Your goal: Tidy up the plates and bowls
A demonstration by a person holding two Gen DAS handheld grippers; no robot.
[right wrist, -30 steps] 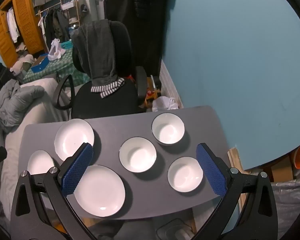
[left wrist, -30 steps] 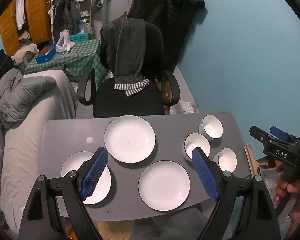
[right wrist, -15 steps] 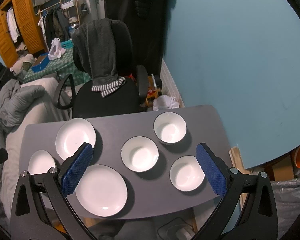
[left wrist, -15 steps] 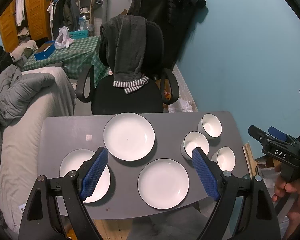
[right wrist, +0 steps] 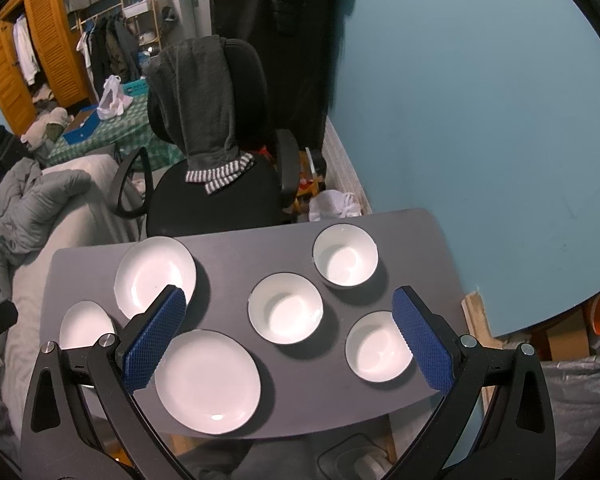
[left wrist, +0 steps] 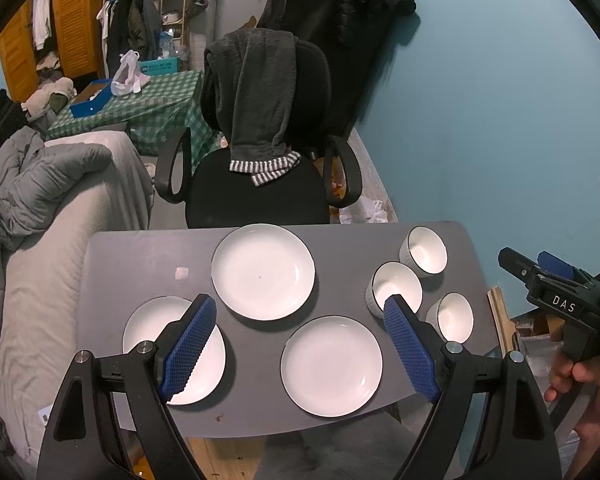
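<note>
Three white plates lie on a small grey table [left wrist: 140, 256]: a far plate [left wrist: 263, 271], a near plate [left wrist: 331, 366] and a left plate [left wrist: 152, 332]. Three white bowls stand at the right: far [left wrist: 424, 249], middle [left wrist: 394, 290] and near [left wrist: 452, 316]. In the right wrist view the bowls show far [right wrist: 345, 255], middle [right wrist: 285, 308] and near [right wrist: 376, 346]. My left gripper [left wrist: 296, 348] hovers open and empty above the plates. My right gripper [right wrist: 288, 338] hovers open and empty above the bowls and also shows in the left wrist view [left wrist: 556, 284].
A black office chair [left wrist: 256, 184] draped with a grey garment stands against the table's far edge. A grey bed [left wrist: 40, 208] lies left of the table. A blue wall [left wrist: 500, 100] runs close on the right. A wooden floor shows below the near edge.
Both grippers have drifted slightly, so the table sits a little differently in each view. The plates and bowls have not moved. Both grippers stay open.
</note>
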